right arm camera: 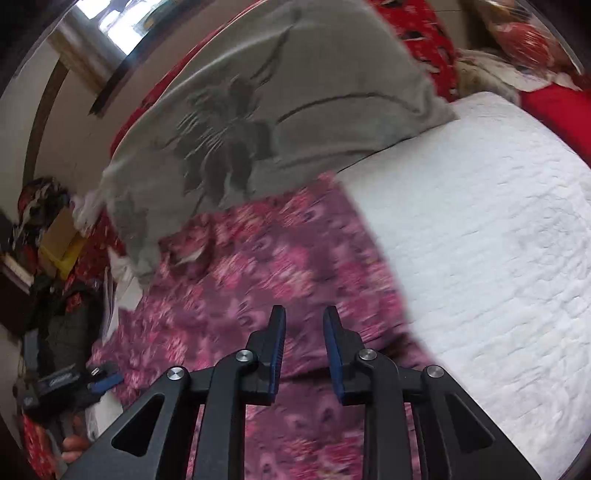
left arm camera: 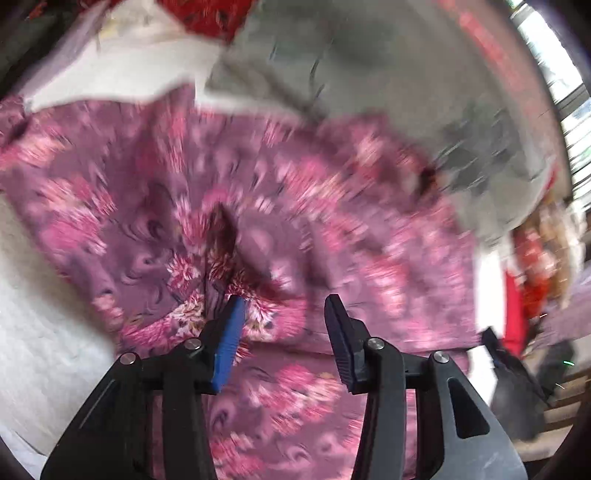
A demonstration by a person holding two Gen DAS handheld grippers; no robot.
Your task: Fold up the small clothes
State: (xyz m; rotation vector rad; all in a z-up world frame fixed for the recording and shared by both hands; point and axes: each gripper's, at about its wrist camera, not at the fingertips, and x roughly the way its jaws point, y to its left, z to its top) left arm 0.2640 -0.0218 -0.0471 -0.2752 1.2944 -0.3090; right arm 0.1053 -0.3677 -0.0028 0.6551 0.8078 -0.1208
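Observation:
A purple garment with a pink flower print (left arm camera: 280, 206) lies spread on a white quilted bed cover (left arm camera: 40, 314). My left gripper (left arm camera: 284, 304) is open just above the cloth, beside a raised fold, and holds nothing. In the right wrist view the same garment (right arm camera: 258, 266) lies under my right gripper (right arm camera: 303, 314), which is open with a narrower gap and empty. The left gripper (right arm camera: 92, 380) shows at the garment's left edge in that view. Both views are blurred by motion.
A grey pillow with a dark flower print (right arm camera: 266, 110) lies behind the garment, also in the left wrist view (left arm camera: 369, 70). Red patterned bedding (right arm camera: 424, 33) lies beyond it. The white cover (right arm camera: 498, 240) extends right. Clutter with a yellow box (right arm camera: 59, 254) stands at the left.

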